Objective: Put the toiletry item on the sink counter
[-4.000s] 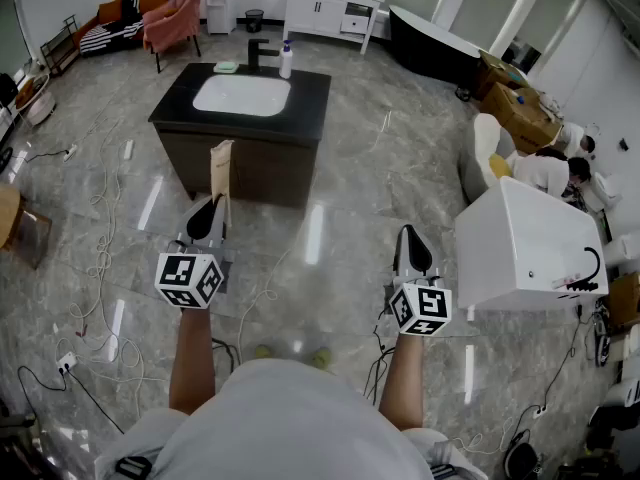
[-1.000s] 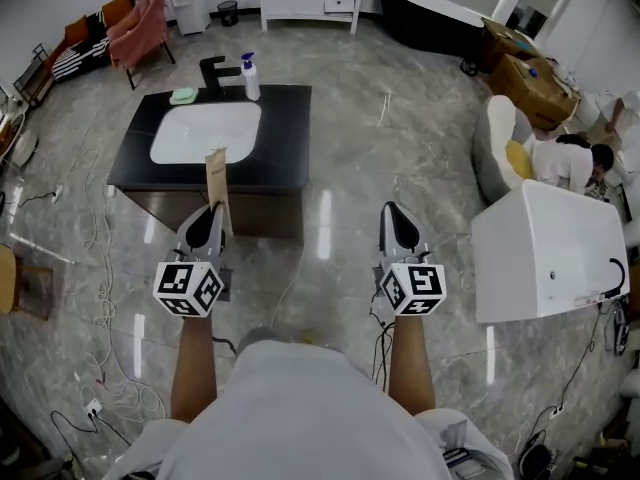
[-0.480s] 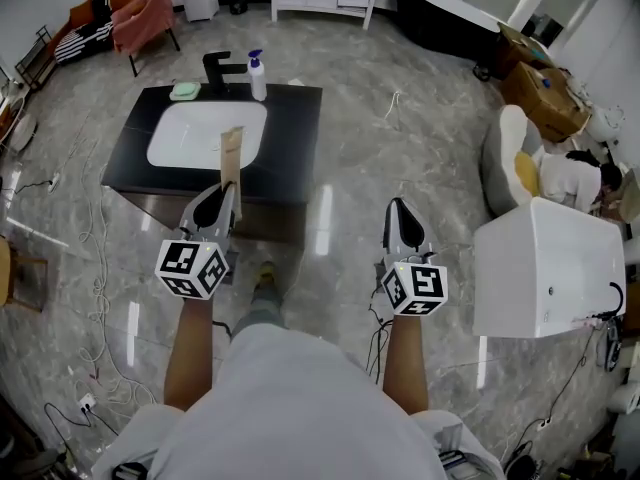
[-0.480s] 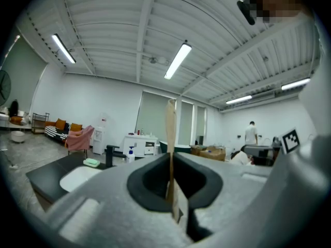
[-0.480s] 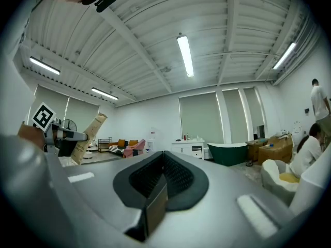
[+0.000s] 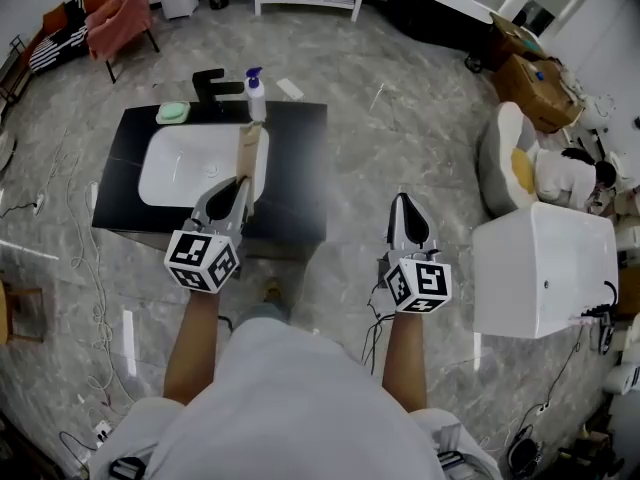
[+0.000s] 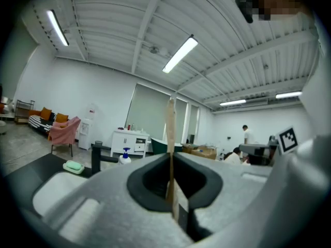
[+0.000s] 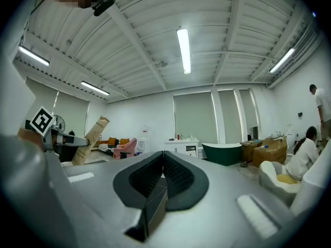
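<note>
Clamped narrow on the thin tan toiletry box (image 6: 247,158), held upright in the left gripper (image 6: 238,190). Pressed together on nothing at the right gripper (image 6: 403,208). Carried forward since half a second ago, now hanging over the sink counter (image 6: 300,158) beside the basin (image 6: 190,168); probably only lowering and release left. Print on the box too small to read.

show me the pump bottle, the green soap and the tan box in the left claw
pump bottle (image 6: 257,105): head view, on its white body.
green soap (image 6: 172,113): head view, on its top face.
tan box (image 6: 248,156): head view, midway along its length.
</note>
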{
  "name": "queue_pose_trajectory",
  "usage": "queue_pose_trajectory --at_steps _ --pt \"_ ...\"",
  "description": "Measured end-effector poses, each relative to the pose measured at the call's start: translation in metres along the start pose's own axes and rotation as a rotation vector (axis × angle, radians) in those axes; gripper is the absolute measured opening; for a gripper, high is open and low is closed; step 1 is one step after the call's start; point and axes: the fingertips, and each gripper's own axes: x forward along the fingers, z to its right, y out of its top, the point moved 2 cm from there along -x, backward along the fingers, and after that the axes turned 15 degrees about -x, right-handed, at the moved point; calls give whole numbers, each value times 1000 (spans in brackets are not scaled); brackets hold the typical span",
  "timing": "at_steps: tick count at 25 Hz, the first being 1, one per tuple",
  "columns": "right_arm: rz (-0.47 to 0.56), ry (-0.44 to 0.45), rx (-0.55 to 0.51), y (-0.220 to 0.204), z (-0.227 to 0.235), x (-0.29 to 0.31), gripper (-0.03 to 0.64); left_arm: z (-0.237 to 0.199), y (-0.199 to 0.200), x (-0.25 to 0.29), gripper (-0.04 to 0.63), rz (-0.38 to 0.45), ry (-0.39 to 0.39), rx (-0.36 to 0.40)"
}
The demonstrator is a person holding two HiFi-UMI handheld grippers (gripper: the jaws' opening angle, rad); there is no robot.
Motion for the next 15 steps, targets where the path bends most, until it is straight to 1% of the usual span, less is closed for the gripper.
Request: queue_pose_trajectory --at_steps 4,9,12,15 --pt "-20 -26 -18 2 -11 45 3 -36 10 37 3 -25 -48 -16" --pt "-37 -44 -30 1 -23 85 3 -69 9 69 3 -56 -84 -53" --pt "-44 -50 -28 -1 -25 96 3 -79 5 80 3 -76 -94 -78" --pt "-55 -52 -37 -3 -24 106 3 -84 3 90 3 -92 -96 -81"
